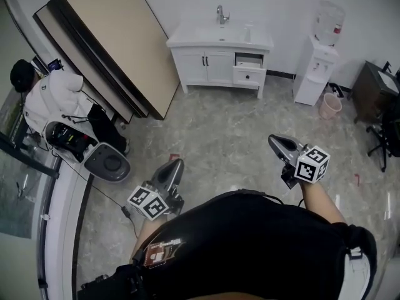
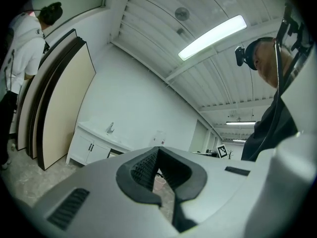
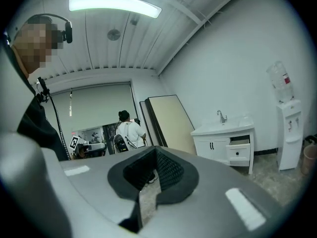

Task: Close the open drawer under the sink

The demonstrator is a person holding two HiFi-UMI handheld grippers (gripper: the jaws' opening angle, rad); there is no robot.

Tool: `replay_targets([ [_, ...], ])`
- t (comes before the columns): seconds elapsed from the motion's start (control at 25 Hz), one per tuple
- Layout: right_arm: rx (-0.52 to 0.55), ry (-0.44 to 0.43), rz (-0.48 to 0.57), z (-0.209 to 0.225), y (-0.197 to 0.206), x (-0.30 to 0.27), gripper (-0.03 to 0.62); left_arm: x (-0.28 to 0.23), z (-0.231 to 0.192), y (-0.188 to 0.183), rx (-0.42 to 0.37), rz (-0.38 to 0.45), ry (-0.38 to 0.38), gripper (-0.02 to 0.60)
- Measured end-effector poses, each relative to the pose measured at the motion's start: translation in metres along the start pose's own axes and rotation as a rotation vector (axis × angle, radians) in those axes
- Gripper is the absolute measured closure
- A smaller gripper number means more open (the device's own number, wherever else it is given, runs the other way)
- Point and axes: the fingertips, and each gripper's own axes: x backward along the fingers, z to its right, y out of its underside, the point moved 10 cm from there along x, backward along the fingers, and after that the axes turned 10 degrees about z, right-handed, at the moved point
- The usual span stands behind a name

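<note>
The white sink cabinet [image 1: 215,64] stands against the far wall, well ahead of me across the floor. Its upper right drawer [image 1: 249,74] is pulled out; the drawer [image 3: 239,152] also shows in the right gripper view. My left gripper [image 1: 175,165] is held low at the left and my right gripper [image 1: 274,140] at the right, both pointing level toward the cabinet and far from it. The left gripper [image 2: 157,152] and the right gripper [image 3: 156,150] have their jaws together with nothing between them.
Large boards [image 1: 119,42] lean on the wall left of the cabinet. A water dispenser [image 1: 317,70] and a pink bin [image 1: 329,105] stand to its right. A person in a white jacket [image 1: 53,95] is at the left beside equipment [image 1: 106,161]. A dark desk [image 1: 375,89] is at the right.
</note>
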Motion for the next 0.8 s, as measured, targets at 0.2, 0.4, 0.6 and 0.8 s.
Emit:
replay_targets([
  [0.2, -0.004, 0.010, 0.013, 0.060, -0.018, 0.020, 0.603, -0.066, 0.017, 0.024, 0.003, -0.017, 0.025, 0.591],
  [0.4, -0.024, 0.064, 0.023, 0.118, -0.031, 0.059, 0.603, -0.132, 0.038, 0.046, 0.008, -0.040, 0.057, 0.591],
  [0.6, -0.041, 0.132, 0.043, 0.152, -0.036, 0.085, 0.603, -0.178, 0.041, 0.064, 0.028, -0.067, 0.112, 0.591],
  [0.8, -0.027, 0.179, 0.054, 0.163, -0.037, 0.091, 0.603, -0.203, 0.027, 0.070, 0.033, -0.087, 0.146, 0.591],
])
